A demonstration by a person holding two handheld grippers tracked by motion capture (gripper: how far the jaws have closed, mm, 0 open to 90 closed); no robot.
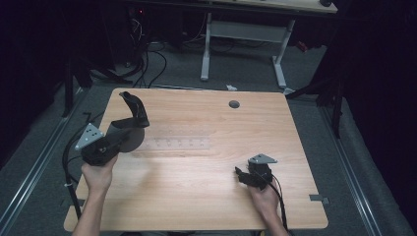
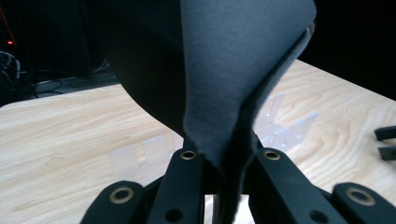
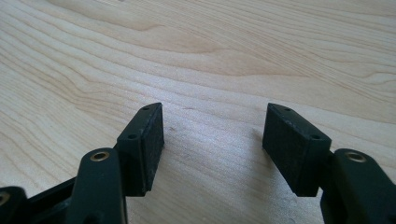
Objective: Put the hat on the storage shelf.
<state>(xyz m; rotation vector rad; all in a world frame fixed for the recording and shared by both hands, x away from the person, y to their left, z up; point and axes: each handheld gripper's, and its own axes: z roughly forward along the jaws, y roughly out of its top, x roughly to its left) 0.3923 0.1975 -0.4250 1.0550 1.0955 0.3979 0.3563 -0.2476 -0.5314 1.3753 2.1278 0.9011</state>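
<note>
High view: light wooden table (image 1: 196, 196) on a grey floor, dark surroundings, a white-legged desk frame (image 1: 243, 42) beyond the far edge. At the left, left gripper (image 1: 125, 129) held in the left hand (image 1: 98, 174), raised over the left part of the table, clamped on a dark grey piece of soft fabric (image 1: 134, 109) that stands up and curls toward the far side. Just right of it, flat on the wood, a clear transparent plastic rack with small upright dividers (image 1: 178, 143). Near the right, right gripper (image 1: 242, 174) in the right hand (image 1: 265, 196), low over the table, pointing left. Small round grommet hole (image 1: 234, 104) toward the far edge.

Left gripper view: jaws drawn together on the folded lower edge of the dark grey fabric (image 2: 233, 70), which rises up and fans wide above them. Behind, on the table (image 2: 60, 130), the clear rack (image 2: 280, 128). At the far right edge, the tips of the other gripper (image 2: 386, 143).

Right gripper view: jaws spread wide apart, nothing between the flat black pads (image 3: 152, 140), bare wood grain (image 3: 210, 56) beneath and beyond. Right gripper (image 3: 212, 135) close above the surface; touching or not, cannot tell.
</note>
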